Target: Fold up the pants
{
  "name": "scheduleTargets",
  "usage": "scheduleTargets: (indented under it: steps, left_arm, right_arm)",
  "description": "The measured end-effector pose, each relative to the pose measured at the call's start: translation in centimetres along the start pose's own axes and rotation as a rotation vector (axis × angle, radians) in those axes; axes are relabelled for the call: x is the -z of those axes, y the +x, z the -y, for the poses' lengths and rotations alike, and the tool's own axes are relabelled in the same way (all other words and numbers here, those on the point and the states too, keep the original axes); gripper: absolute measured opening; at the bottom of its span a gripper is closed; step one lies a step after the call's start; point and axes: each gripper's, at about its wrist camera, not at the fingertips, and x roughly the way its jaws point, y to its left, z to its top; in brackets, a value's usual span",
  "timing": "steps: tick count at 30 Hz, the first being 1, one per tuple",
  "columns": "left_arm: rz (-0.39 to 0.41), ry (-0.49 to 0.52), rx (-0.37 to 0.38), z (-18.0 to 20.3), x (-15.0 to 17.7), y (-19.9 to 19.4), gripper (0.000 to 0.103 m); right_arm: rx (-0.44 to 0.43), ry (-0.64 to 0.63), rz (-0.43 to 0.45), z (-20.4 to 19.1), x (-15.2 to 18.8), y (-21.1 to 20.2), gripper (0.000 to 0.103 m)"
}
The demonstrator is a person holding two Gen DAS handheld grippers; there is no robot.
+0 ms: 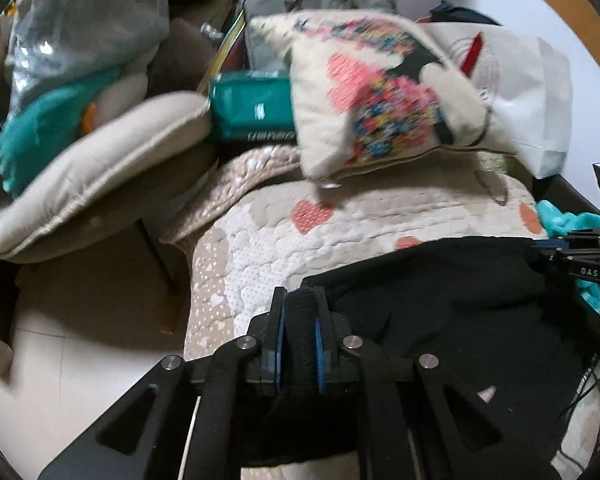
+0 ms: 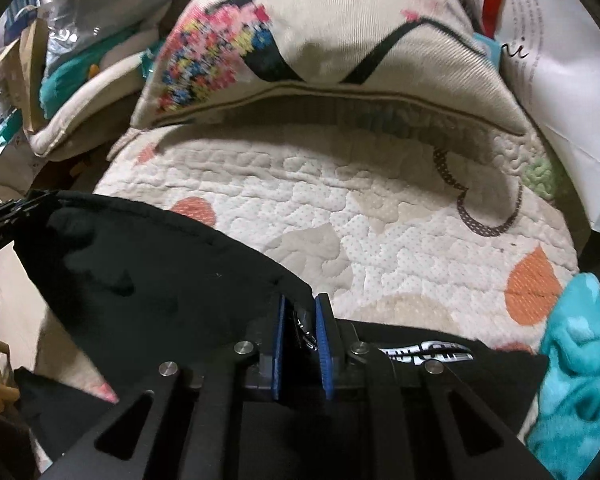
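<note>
Left wrist view: the black pants [image 1: 440, 312] lie on the heart-print quilt [image 1: 340, 216], their long side running across the picture from the left gripper [image 1: 300, 312] out to the right gripper [image 1: 580, 260] at the far edge. The left gripper's blue pads [image 1: 278, 340] are pinching a thick fold of black cloth. Right wrist view: the pants [image 2: 148, 280] stretch away to the left, and the right gripper [image 2: 302, 320] squeezes their edge near a white logo [image 2: 428, 352], nearly closed, below the patterned pillow [image 2: 320, 40].

Pants [image 2: 148, 280] on the quilt [image 2: 380, 216], pillow [image 2: 320, 40] behind, bag [image 2: 560, 100] right of pillow
</note>
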Motion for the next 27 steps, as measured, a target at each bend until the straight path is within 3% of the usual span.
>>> scheduleTargets:
  steps: [7, 13, 16, 19, 21, 25, 27]
  left_arm:
    - [0.053, 0.033, -0.007, 2.3, 2.9, -7.0, 0.011]
    - [0.056, 0.126, -0.031, 5.5, 8.2, -12.4, 0.011]
    - [-0.020, 0.183, -0.035, 7.2, 12.1, -13.2, 0.011]
    - [-0.153, 0.265, -0.058, 8.7, 16.4, -12.6, 0.013]
    - [-0.236, 0.329, -0.099, 9.4, 19.1, -12.1, 0.013]
    - [-0.272, 0.294, -0.101, 8.6, 20.3, -13.3, 0.020]
    - [-0.253, 0.213, -0.091, 7.4, 20.0, -14.7, 0.026]
  right_arm:
    - [-0.009, -0.030, -0.001, -2.5, 5.5, -4.7, 0.015]
    - [-0.026, -0.017, -0.057, -3.6, 11.6, -7.9, 0.014]
    - [-0.011, -0.021, -0.132, -4.3, 15.3, -8.3, 0.014]
    - [0.020, -0.041, -0.212, -4.9, 18.9, -8.0, 0.015]
    - [0.032, -0.035, -0.264, -4.7, 20.7, -7.6, 0.025]
    - [0.082, 0.002, -0.336, -3.9, 23.0, -7.7, 0.034]
    - [0.068, 0.032, -0.312, -3.2, 23.2, -8.9, 0.048]
